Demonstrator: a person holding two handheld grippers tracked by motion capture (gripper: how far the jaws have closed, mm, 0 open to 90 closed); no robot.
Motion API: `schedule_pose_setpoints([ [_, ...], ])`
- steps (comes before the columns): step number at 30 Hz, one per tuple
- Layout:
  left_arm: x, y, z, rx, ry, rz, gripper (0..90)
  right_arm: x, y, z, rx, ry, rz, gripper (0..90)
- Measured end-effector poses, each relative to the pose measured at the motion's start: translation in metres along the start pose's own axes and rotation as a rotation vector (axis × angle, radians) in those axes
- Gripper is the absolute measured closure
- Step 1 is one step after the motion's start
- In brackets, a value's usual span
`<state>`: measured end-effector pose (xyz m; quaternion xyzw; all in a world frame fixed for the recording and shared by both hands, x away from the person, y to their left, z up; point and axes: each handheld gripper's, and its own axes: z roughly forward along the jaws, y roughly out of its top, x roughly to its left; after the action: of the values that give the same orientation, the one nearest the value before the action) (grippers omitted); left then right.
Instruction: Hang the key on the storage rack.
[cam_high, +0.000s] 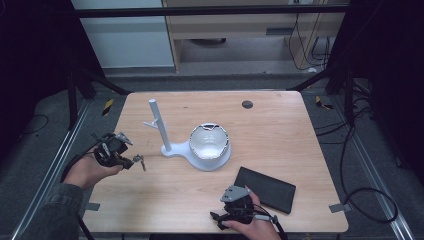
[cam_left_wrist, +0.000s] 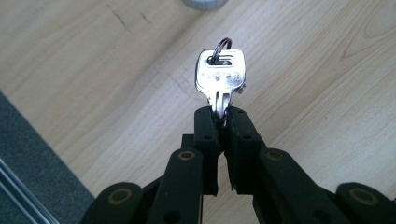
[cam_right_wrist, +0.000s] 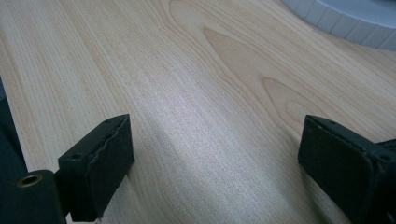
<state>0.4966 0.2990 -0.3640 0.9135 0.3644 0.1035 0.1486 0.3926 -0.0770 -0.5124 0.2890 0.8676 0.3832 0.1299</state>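
From above, the left claw (cam_high: 131, 161) hangs over the desk (cam_high: 280, 125) near its left edge, held in a hand (cam_high: 89, 171) that comes in from the bottom left, and a small key (cam_high: 140, 161) sticks out from its tip toward the middle of the desk. The left gripper view gives the detail that the high view blurs: the two black jaws are pressed together on the blade of the silver key (cam_left_wrist: 220, 78), whose flat head stands clear beyond the jaw tips with a thin wire ring (cam_left_wrist: 222, 47) through its slot, above bare wood. The stamped lettering on the head is too faint to read. The high view shows the rest of the layout: a white stand (cam_high: 205, 155) with a tall upright post (cam_high: 160, 125) near the middle of the desk, a rounded shiny bowl-like thing (cam_high: 209, 140) sitting on its base, and a flat black case (cam_high: 266, 189) toward the near right corner. The right claw (cam_high: 219, 220) is at the near edge, just left of the case. In the right gripper view its jaws are spread wide with nothing between them, low over the wood, and the ribbed rim of the white base (cam_right_wrist: 345, 18) cuts across the upper right corner.
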Motion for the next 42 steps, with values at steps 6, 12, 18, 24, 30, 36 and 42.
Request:
schedule_pose_setpoints([
  [6,0.0,0.017,-0.039,-0.041,0.033,0.03,83.4,0.0,0.0,0.0,-0.001,0.0,-0.003,10.4],
  [12,-0.002,0.033,-0.063,-0.051,0.057,0.064,83.4,0.0,0.0,0.0,0.001,0.0,-0.001,10.4],
  [18,-0.007,0.046,-0.076,-0.079,0.052,0.082,83.4,0.0,0.0,0.0,0.0,-0.001,-0.001,10.3],
  [24,-0.011,0.053,-0.082,-0.08,0.052,0.097,83.4,0.0,0.0,0.0,0.002,-0.003,0.0,10.3],
  [30,-0.013,0.06,-0.086,-0.071,0.057,0.122,83.4,0.0,0.0,0.0,0.001,-0.004,0.0,10.2],
  [36,-0.014,0.066,-0.086,-0.063,0.063,0.131,83.4,0.0,0.0,0.0,0.001,-0.003,0.002,10.2],
  [42,-0.011,0.07,-0.087,-0.072,0.061,0.125,83.4,0.0,0.001,0.001,0.004,-0.004,0.004,9.5],
])
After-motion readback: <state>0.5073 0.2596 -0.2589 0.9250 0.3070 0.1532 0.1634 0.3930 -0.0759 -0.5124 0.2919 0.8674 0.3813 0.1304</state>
